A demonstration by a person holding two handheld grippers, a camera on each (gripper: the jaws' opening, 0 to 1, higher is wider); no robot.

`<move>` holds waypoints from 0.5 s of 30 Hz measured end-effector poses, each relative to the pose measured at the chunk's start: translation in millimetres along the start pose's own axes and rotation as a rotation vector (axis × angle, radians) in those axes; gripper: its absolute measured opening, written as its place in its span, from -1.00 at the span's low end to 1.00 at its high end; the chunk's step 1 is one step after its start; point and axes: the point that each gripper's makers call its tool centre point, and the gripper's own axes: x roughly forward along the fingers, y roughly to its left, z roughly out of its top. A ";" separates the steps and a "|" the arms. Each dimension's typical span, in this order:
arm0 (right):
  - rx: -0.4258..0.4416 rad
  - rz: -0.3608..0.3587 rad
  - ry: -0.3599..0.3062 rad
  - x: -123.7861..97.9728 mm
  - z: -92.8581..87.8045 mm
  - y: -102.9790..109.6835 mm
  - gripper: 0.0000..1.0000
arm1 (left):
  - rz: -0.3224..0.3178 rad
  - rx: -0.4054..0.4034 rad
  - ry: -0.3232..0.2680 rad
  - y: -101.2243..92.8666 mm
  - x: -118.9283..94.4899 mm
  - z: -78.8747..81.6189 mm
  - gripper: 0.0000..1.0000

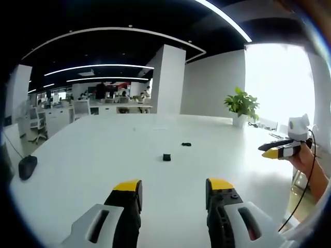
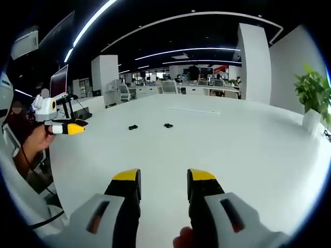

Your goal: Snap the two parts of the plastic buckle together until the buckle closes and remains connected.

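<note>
Two small black buckle parts lie apart on the white table (image 1: 103, 150): a blockier part (image 1: 166, 157) nearer and a flatter part (image 1: 186, 144) a little beyond it. In the right gripper view the same two parts (image 2: 133, 127) (image 2: 168, 125) lie side by side with a gap between them. My left gripper (image 1: 174, 186) is open and holds nothing, well short of the parts. My right gripper (image 2: 164, 176) is open too, with bare table between its yellow-tipped jaws. Each gripper also shows in the other's view, held in a hand: the right gripper (image 1: 282, 150) and the left gripper (image 2: 67, 127).
A black mouse (image 1: 27, 166) lies near the table's left edge. A potted plant (image 1: 242, 103) (image 2: 313, 90) stands at the far corner. A monitor (image 2: 58, 81) stands behind the left gripper. Office desks and people fill the background.
</note>
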 end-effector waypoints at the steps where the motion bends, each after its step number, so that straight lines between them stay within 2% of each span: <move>1: 0.000 0.000 0.000 0.1 0.1 -0.1 -0.28 | 0.000 0.000 0.000 0.1 0.0 0.1 0.00; 15: -0.005 0.006 0.002 6.2 3.0 -1.8 -0.29 | 0.004 0.004 0.000 4.6 3.2 3.9 -0.01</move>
